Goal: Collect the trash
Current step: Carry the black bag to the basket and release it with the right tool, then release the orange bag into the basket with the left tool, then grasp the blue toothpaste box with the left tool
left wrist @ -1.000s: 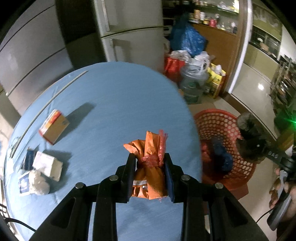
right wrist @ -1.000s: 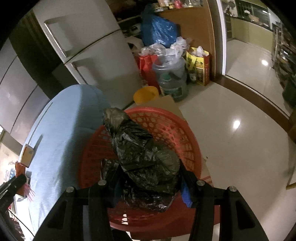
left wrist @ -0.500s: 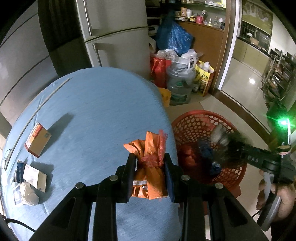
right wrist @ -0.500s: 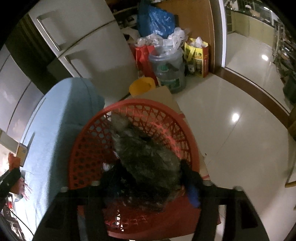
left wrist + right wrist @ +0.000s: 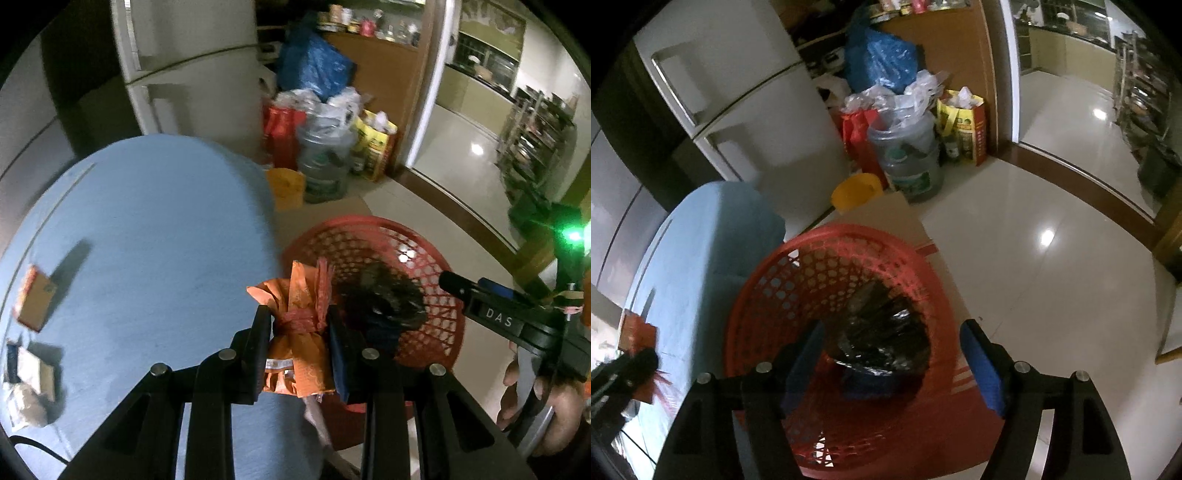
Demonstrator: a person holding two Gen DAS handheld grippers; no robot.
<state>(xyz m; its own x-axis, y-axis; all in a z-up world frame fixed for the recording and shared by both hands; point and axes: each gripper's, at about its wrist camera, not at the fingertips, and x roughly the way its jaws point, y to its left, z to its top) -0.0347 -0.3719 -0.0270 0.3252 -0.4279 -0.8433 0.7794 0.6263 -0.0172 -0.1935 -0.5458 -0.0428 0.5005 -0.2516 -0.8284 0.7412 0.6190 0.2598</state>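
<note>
An orange plastic bag (image 5: 301, 347), tied at its neck, is clamped between the pads of my left gripper (image 5: 298, 343), held at the blue table's (image 5: 147, 240) right edge beside the red mesh basket (image 5: 436, 325). In the right wrist view my right gripper (image 5: 892, 354) hangs open over the same basket (image 5: 798, 280), nothing between its fingers. A crumpled black plastic bag (image 5: 882, 336) lies loose inside the basket; from the left wrist it shows as a dark heap (image 5: 384, 299). The right gripper's body (image 5: 495, 314), in a person's hand (image 5: 543, 410), sits at the right.
On the table's left lie an orange carton (image 5: 35, 304) and crumpled paper scraps (image 5: 27, 387). Behind the basket stand a yellow tub (image 5: 857, 190), a large water jug (image 5: 908, 155), red, yellow and blue bags, and a fridge (image 5: 746, 110). Shiny tiled floor (image 5: 1052, 258) spreads to the right.
My right gripper opened and the black bag dropped from it into the red basket. My left gripper carried the orange bag rightward, from over the table to its edge by the basket.
</note>
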